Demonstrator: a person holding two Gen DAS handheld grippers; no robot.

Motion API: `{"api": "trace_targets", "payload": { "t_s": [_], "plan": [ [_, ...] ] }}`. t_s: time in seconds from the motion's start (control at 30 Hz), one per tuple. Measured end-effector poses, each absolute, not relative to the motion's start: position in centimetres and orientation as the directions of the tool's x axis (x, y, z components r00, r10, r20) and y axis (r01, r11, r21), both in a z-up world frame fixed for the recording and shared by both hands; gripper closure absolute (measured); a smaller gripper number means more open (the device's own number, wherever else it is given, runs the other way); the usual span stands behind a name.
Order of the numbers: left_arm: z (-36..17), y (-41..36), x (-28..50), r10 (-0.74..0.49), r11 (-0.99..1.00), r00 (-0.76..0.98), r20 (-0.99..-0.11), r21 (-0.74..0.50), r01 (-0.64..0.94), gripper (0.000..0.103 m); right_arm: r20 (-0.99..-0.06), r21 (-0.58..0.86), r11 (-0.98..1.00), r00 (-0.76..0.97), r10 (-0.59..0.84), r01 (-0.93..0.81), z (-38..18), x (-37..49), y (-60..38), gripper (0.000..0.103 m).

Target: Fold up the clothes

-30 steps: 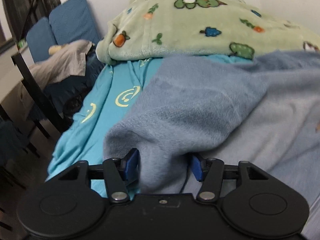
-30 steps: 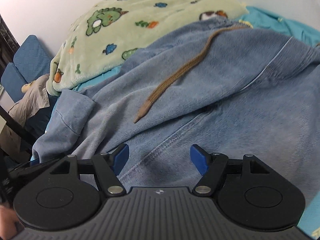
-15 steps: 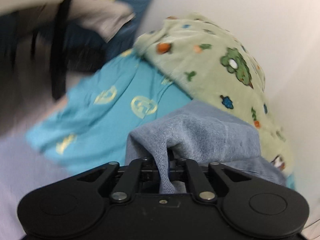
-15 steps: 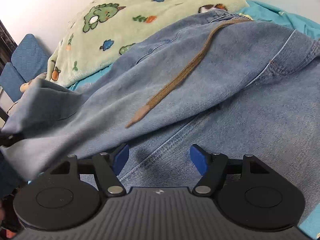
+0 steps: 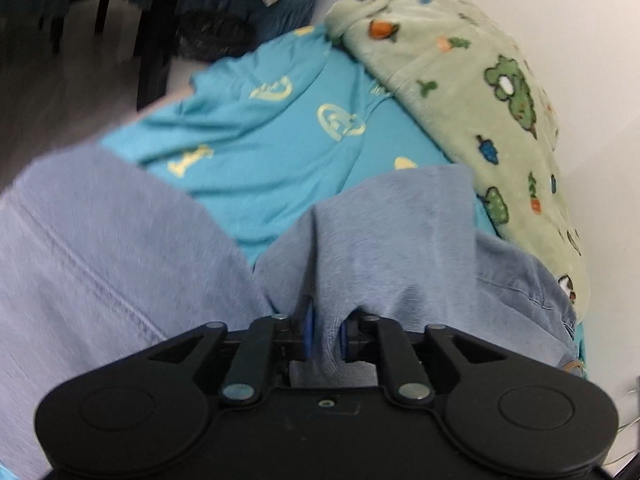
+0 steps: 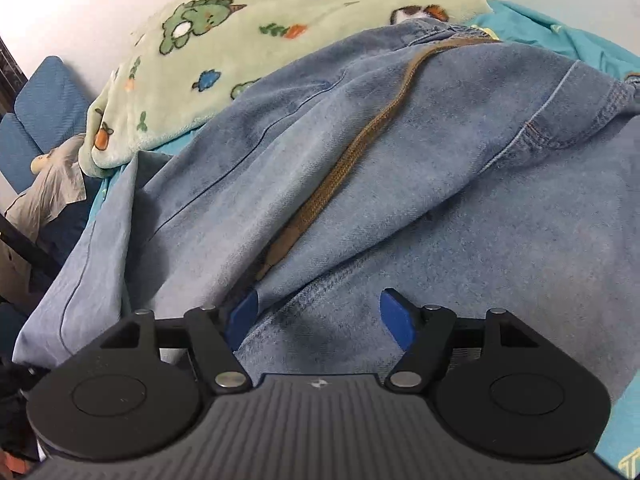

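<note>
While the jeans [image 6: 400, 184] lay spread across the bed, over the turquoise sheet [image 5: 280, 140] and partly up against the green fleece blanket [image 6: 248, 40], the left claw [image 5: 324, 332] had a fold of their denim pinched between its blue pads, the jaws just beginning to ease apart with the cloth between them. That raised bunch of fabric [image 5: 380, 248] looked like a leg edge being carried over for the fold. The right claw [image 6: 316, 320] hovered wide open and empty just above the denim, probably waiting to pin or smooth the cloth. A brown drawstring [image 6: 360, 148] trailed loose over the jeans; left lying there, it would likely end up trapped inside the fold.
</note>
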State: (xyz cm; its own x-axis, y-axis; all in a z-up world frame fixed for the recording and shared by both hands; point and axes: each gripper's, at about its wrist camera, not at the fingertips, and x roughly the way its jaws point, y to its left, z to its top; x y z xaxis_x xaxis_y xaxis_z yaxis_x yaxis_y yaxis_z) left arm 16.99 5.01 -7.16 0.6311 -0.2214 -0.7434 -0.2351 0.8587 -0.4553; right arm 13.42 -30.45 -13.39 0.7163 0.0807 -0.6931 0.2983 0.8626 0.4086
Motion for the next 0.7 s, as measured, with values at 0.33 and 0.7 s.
{"api": "trace_targets", "payload": {
  "t_s": [0.33,0.7],
  "plan": [
    [-0.5,1.2,20.6,-0.091,0.912,0.767,-0.635,-0.363,-0.192,0.047,-0.689,0.426,0.854,0.719,0.092,0.299,-13.4,13.8,-30.1,0.032],
    [-7.7,-5.8,36.9,-0.104,0.969,0.581,-0.807,-0.214,-0.124,0.041,-0.685,0.468,0.838,0.715,0.143,0.281,-13.9,15.0,-29.6,0.032]
  ]
}}
